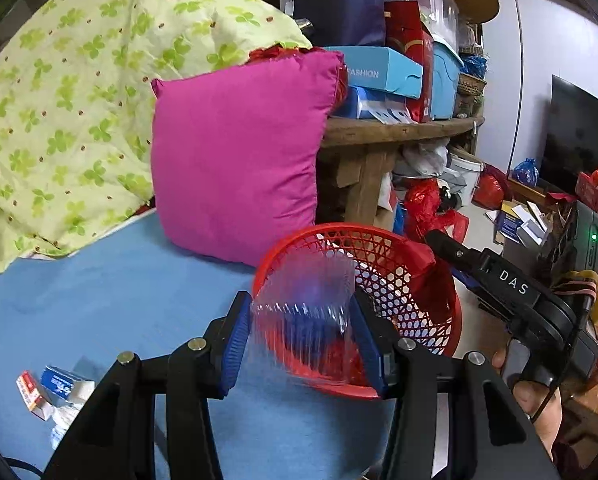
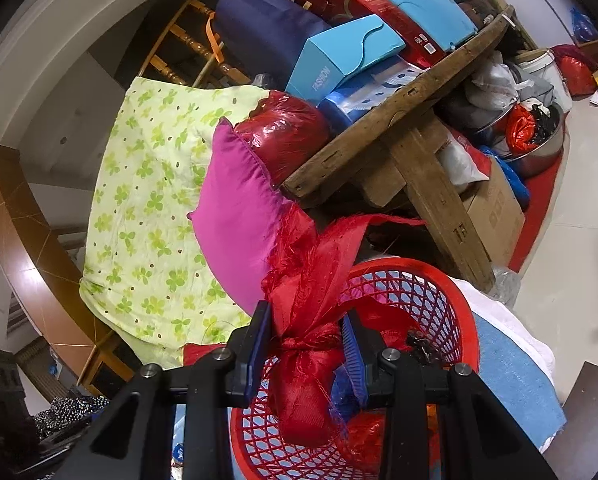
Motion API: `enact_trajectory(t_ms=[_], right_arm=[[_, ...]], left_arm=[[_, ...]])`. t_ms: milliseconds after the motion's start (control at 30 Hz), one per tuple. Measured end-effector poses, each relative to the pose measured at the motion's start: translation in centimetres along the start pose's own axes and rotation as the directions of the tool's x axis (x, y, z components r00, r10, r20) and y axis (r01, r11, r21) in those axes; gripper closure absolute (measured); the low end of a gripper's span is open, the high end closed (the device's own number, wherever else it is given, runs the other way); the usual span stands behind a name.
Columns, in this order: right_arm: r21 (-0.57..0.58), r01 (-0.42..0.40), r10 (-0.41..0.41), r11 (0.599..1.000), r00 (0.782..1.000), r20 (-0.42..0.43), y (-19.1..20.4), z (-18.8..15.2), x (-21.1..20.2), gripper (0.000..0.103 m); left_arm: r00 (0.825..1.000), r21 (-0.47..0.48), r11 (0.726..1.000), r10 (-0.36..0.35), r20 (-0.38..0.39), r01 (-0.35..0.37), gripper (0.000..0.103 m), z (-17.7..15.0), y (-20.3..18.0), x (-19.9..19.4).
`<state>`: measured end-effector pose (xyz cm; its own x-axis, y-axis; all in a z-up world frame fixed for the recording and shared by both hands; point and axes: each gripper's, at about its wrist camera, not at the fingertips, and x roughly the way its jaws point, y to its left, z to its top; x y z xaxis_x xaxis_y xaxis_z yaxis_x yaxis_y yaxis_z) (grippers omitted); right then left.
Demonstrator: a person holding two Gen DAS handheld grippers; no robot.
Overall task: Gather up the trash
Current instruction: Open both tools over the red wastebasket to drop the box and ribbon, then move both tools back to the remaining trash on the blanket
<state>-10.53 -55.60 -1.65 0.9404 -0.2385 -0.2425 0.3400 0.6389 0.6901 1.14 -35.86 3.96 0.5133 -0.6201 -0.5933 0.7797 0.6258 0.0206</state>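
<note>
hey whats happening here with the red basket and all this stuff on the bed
A person is collecting trash with a claw in each hand. The left claw is shut on a clear plastic cup, held at the rim of the red basket that sits on the blue bed cover. The right claw is shut on a knotted red mesh bag over the same basket. Neither piece has been let go yet. Small cartons lie on the cover, not yet picked up.

A cluttered home: beyond the jaws a magenta square cushion [image 1: 239, 152] leans on a green clover-print quilt [image 1: 59, 100], beside a worn wooden tabletop [image 2: 383, 120] stacked with light-blue cardboard boxes [image 1: 379, 74]; right, a black flat television [image 1: 579, 140].
</note>
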Motion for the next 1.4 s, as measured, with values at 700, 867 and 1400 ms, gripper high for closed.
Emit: enact_trajectory(t_ms=[700, 867, 1400], right_arm=[[0.005, -0.024, 0.025, 1.000, 0.979, -0.201, 1.0, -1.9, 4.3, 0.031], [-0.005, -0.031, 0.030, 1.000, 0.994, -0.108, 1.4, -1.6, 2.9, 0.029], [-0.363, -0.309, 0.314, 0.879, 0.948, -0.046, 12.2, -6.1, -0.5, 0.029]], left_arm=[[0.998, -0.131, 0.991, -0.002, -0.062, -0.006, 0.051, -3.4, 4.7, 3.5], [0.997, -0.149, 0.988, 0.024, -0.075, -0.035, 0.051, -5.6, 6.6, 2.4], [0.939, -0.295, 0.892, 0.313, -0.141, -0.342, 0.051, -17.9, 21.8, -5.6]])
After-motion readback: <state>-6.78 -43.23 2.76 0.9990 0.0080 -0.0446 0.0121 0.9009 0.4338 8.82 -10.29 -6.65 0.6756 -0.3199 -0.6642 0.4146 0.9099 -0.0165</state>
